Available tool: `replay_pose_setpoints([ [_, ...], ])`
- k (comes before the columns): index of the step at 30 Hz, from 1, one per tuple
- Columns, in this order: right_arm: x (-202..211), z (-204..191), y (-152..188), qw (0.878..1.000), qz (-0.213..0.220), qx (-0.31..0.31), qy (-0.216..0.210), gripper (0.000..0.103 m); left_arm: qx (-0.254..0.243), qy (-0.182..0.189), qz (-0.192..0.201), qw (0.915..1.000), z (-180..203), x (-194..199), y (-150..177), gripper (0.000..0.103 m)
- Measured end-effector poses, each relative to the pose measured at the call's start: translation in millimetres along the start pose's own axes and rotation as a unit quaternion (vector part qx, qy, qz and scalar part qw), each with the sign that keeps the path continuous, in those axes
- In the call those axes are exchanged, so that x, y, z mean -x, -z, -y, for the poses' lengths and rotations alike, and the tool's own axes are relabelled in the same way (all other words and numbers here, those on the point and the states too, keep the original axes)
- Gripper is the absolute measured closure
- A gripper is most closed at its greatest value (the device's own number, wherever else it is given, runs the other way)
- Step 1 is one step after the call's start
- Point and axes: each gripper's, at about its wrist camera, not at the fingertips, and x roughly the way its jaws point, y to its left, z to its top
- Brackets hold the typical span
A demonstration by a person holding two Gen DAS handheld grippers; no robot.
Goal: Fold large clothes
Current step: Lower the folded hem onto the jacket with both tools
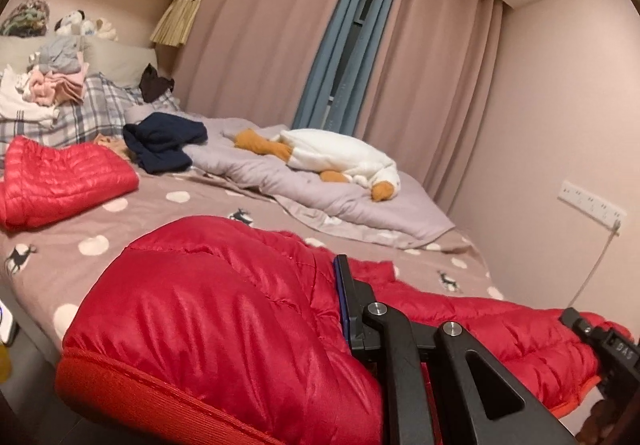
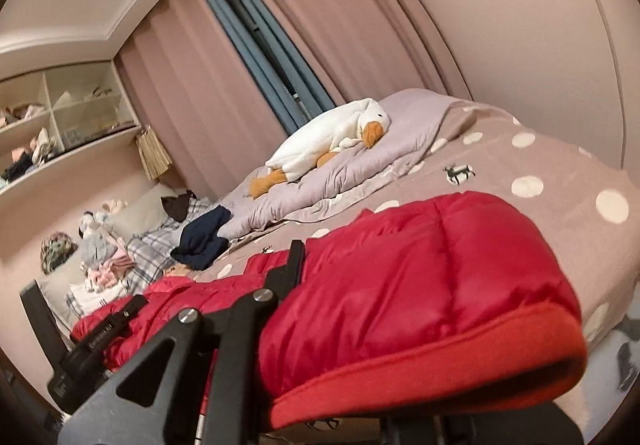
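Both grippers were clamped on the red down jacket (image 1: 224, 309): the left gripper (image 1: 344, 297) and right gripper (image 2: 294, 265) each pinched its near edge, holding it taut above the bed (image 1: 168, 213), presumably to carry one half over the other.

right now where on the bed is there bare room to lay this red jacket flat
Free: the dotted bedsheet between the folded red jacket, the grey duvet and the held red down jacket. Crowded: the clothes pile on the plaid pillow.
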Motion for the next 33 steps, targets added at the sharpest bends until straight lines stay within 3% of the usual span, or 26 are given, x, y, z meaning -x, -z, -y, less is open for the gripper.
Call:
replay_pose_setpoints([
  [5,-10,-16,-24,0.999,-0.002,0.045,-0.007,0.084,-0.009,-0.012,0.014,0.9998,8,-6,-17,0.088],
  [9,-47,-18,-42,0.997,-0.022,0.068,0.012,0.084,-0.02,-0.028,-0.016,0.9993,13,-45,-32,0.088],
  [17,-113,3,-61,0.995,-0.078,0.052,0.029,0.084,0.003,-0.036,-0.082,0.996,8,-128,-44,0.088],
  [28,-163,10,-75,0.992,-0.089,0.07,0.059,0.084,-0.027,-0.054,-0.119,0.991,22,-166,-45,0.088],
  [33,-169,14,-59,0.988,-0.113,0.067,0.084,0.083,0.009,-0.059,-0.16,0.9853,9,-181,-29,0.088],
])
